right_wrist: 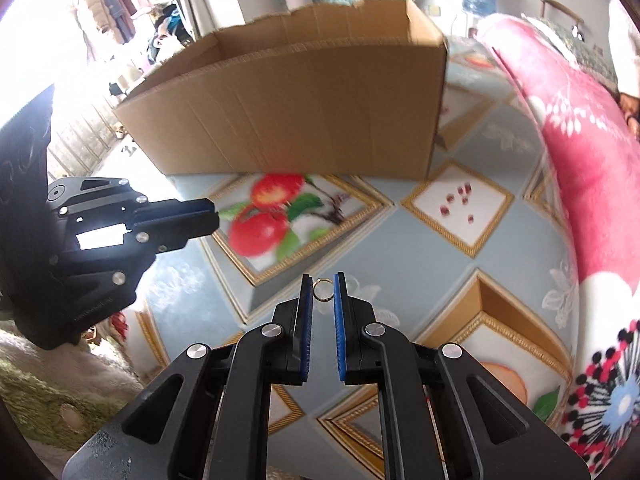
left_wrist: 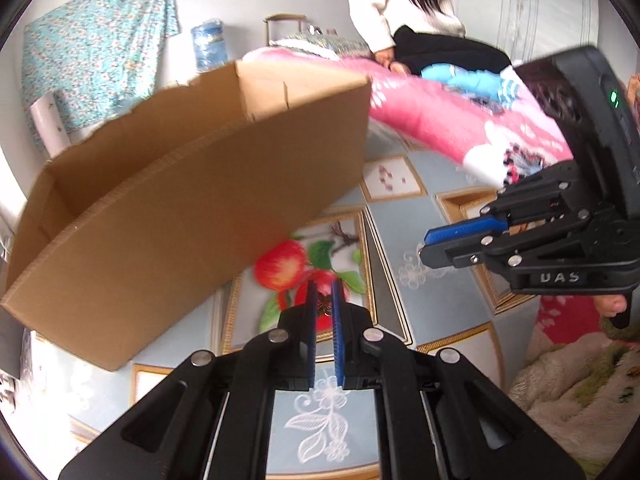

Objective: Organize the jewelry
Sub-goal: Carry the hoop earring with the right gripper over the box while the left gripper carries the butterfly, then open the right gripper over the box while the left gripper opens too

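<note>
My right gripper (right_wrist: 323, 280) is shut on a small gold ring (right_wrist: 314, 291), held upright between the blue pads above the patterned floor. In the left wrist view, my left gripper (left_wrist: 325, 286) has its jaws nearly together. A small dark piece with a gold glint (left_wrist: 324, 309) sits between them, blurred against the apple print. An open cardboard box (left_wrist: 180, 220) (right_wrist: 300, 120) stands just beyond both grippers. Each view shows the other gripper from the side: the right gripper (left_wrist: 423, 247), the left gripper (right_wrist: 214, 216).
Small red beads (right_wrist: 460, 200) (left_wrist: 386, 176) lie scattered on a white floor tile right of the box. A pink blanket (right_wrist: 580, 160) (left_wrist: 440, 112) borders the right side, with a person (left_wrist: 400, 0) sitting on it. A fluffy rug (right_wrist: 40, 380) lies near me.
</note>
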A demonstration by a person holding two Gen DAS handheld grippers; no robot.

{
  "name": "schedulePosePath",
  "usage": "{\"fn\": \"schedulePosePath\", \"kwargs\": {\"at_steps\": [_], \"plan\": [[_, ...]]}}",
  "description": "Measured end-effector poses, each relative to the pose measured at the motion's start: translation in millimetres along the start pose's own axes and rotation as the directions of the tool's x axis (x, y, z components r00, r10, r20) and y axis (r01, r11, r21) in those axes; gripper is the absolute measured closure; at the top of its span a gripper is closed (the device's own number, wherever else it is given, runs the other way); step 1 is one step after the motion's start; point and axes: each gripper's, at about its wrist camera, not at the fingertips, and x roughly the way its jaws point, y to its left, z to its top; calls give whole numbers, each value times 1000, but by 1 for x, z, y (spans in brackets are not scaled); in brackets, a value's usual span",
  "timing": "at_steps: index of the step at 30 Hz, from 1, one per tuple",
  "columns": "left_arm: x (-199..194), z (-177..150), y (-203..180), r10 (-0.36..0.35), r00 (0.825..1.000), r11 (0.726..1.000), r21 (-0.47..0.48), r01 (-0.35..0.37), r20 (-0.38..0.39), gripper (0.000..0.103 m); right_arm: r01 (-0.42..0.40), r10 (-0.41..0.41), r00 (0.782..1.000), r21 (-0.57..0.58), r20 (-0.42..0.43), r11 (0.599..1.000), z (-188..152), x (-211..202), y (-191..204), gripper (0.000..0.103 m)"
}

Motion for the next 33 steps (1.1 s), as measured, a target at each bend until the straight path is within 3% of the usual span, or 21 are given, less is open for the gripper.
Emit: {"fn": "schedulePosePath", "kwargs": {"at_steps": [6,11,14,18,22,24,29,33], "plan": [[-53,26,16,19,989,999,-28,-15,150,97,10,1,993,-98,119,995,28,-33,23,95],[-88,52,38,51,962,998,-58,-36,268,97,22,22,964,-165,263,986,70,-62,29,95],[-91,62,57,62,957,994,-104,-34,282,97,5,54,948,-184,315,983,91,-71,29,95],[-71,71,90,63,970,979,-204,-13,237,97,17,49,941,-192,335,981,117,-60,26,95],[-41,73,121,-20,992,948,-312,57,122,97,-57,92,965,-147,244,987,137,-33,10,95],[-27,69,133,-69,995,929,-359,91,74,97,-76,101,974,-132,202,988,141,-19,5,95],[2,66,158,-207,978,868,-462,182,-4,97,-110,121,987,-99,105,989,150,6,-4,95],[13,61,168,-210,975,859,-489,151,-68,96,-104,111,990,-83,85,991,156,11,-10,91]]}}
